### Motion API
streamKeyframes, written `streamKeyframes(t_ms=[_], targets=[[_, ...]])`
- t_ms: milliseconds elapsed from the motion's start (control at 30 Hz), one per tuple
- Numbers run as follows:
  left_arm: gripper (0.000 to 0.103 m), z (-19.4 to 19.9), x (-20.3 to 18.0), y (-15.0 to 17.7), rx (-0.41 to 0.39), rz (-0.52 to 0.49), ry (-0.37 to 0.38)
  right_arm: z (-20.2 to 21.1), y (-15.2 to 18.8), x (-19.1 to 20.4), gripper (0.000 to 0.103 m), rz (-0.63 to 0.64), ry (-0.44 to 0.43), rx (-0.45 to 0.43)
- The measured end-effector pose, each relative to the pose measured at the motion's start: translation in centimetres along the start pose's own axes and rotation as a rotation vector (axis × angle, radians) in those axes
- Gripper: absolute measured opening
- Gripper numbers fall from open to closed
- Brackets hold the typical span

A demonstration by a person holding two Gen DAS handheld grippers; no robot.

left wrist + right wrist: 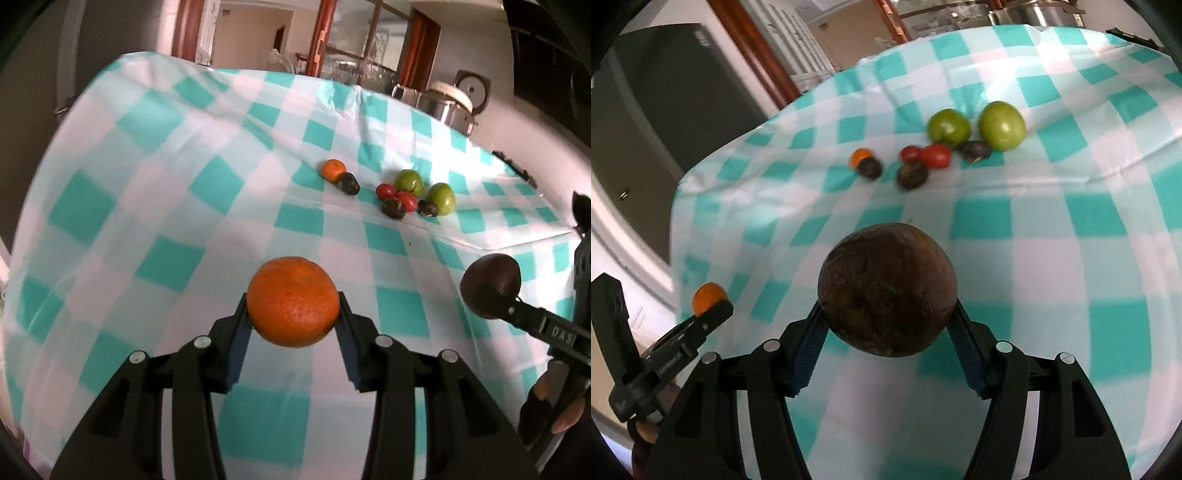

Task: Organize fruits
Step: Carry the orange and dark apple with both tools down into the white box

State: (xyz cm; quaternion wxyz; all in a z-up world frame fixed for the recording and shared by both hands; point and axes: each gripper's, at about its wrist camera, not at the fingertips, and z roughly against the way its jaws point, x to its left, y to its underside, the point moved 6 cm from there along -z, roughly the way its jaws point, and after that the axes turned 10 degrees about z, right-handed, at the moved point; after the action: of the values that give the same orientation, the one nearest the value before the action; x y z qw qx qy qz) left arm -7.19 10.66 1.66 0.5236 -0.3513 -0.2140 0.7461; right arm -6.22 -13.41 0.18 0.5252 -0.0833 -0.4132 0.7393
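Fruit in both grippers, both carried clear above the table. Orange (293,301) sits pinched between the pads of the left gripper (293,314), gripped across its widest part, presumably so it can't roll out. Right gripper (888,314) clamps a bigger dark brown fruit (887,290) the same way, jaws spread wider to suit it. Neither fruit touches the checked tablecloth (147,206).

Rest of the fruit lies loose toward the far edge of the table, right of centre: small orange (333,170) touching a dark fruit (349,183); just beside them two red fruits (396,194), two green fruits (424,190) and two more dark ones (392,206), mixed together. No bowl or tray visible, so my guess is sorting by kind into groups on the cloth.

Likely plan: held orange goes beside the small orange, brown fruit beside the dark ones. Risk: round fruit rolling on the wrinkled cloth at release, so set down low and open gently.

Metal pot (448,105) sits beyond the far right corner.
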Motion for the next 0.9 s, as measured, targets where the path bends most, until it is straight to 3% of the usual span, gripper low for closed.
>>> streamKeyframes(t_ms=[333,600,767,900], targets=[[0.044,8.6,6.4,4.2,-0.079,0.000,-0.030,1.9,4.2,10.2,0.063,0.186,-0.175,0.026],[0.044,15.9,14.5,8.6,-0.123,0.020,-0.136,1.5,8.4,20.1,0.063,0.388,-0.329,0.102],[0.044,17.4,20.2,11.9,-0.064,0.023,-0.236,1.0,11.7,26.6,0.063,0.549,-0.432,0.181],[0.044,14.6,25.1,14.8,0.086,0.081,-0.288,-1.0,17.3,32.0,0.063,0.737,-0.488,0.325]])
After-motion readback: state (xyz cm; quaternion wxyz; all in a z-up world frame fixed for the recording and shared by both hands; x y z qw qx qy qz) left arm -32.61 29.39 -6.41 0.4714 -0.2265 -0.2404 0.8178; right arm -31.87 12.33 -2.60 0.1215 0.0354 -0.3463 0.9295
